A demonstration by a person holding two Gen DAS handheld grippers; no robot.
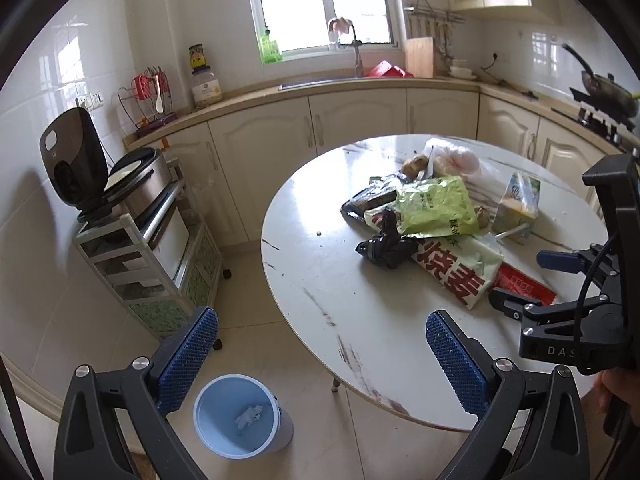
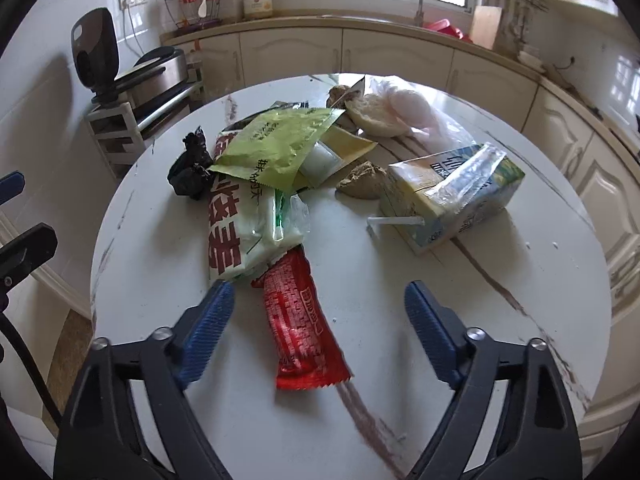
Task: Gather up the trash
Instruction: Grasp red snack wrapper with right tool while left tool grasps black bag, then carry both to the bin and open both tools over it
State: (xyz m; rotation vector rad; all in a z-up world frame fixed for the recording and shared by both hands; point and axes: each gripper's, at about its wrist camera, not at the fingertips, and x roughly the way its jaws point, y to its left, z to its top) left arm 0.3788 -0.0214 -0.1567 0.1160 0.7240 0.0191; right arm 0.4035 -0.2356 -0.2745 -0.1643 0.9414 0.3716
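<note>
My right gripper point(image 2: 319, 330) hung spread near the table point(image 2: 460, 320) edge, the red wrapper point(image 2: 298, 320) between its fingers; my left gripper point(image 1: 320, 360), spread, held nothing.

bench point(image 2: 400, 320): smooth, glossy white marble-look top with brown veins and smears
red wrapper point(image 2: 298, 320): shiny crinkled plastic film
green packet point(image 2: 276, 144): glossy creased plastic
white bag with red characters point(image 2: 240, 232): thin shiny plastic
black bag point(image 2: 190, 168): crumpled glossy plastic
drink carton point(image 2: 448, 196): coated paperboard, with a clear film sleeve lying on it
bin point(image 1: 240, 416): smooth matt blue plastic
left claw point(image 1: 320, 360): blue ribbed pads on matt black arms
floor point(image 1: 320, 440): smooth pale tiles
</note>
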